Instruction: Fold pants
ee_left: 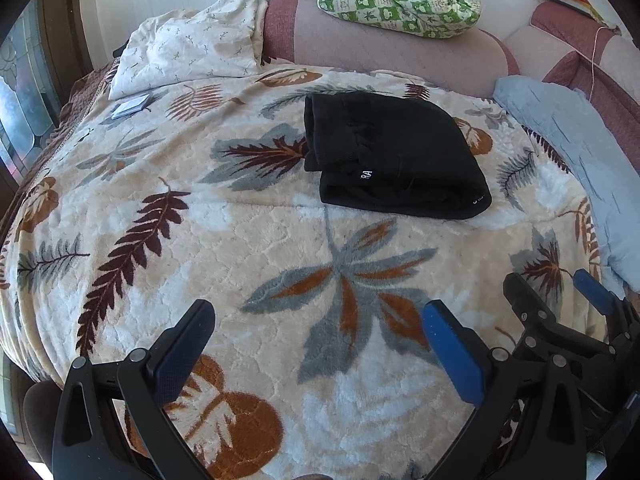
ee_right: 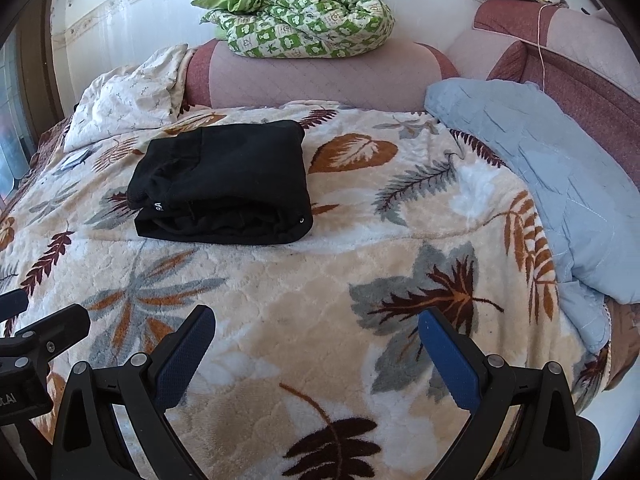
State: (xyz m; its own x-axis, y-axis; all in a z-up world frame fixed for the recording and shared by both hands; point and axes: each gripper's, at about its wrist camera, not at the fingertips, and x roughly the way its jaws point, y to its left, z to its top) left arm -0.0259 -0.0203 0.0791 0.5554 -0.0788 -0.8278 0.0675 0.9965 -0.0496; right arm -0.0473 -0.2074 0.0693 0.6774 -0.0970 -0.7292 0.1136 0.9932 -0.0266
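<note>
While both tools hang above the leaf-patterned blanket [ee_left: 168,208] with nothing between their fingers, the task's garment lies well ahead of them and untouched. Left of the left gripper [ee_left: 320,344], far forward, a cream pillow [ee_left: 188,48] leans at the head of the bed with a small flat card or booklet [ee_left: 130,106] just in front of it. The left gripper stands with its jaws spread wide and empty. Ahead of it, slightly to its right, the black pants [ee_left: 392,156] rest on the blanket as a compact, layered bundle, a small white label showing on the near edge. The right gripper [ee_right: 318,344] sits close beside the left one, its jaws likewise spread wide and holding nothing; from it the pants [ee_right: 224,184] lie ahead and to the left. Beyond the pants a green checked quilt [ee_right: 296,12] is heaped on the pink headboard [ee_right: 320,76]. To the right of the right gripper a pale blue quilt [ee_right: 552,184] is bunched along the bed's side. Judgement: the folding appears complete or all but complete, with the bundle squared and both tools clear of it. If any move remains, it calls for no more than checking the edges for alignment, or pressing the top layer flat without disturbing the stack.
</note>
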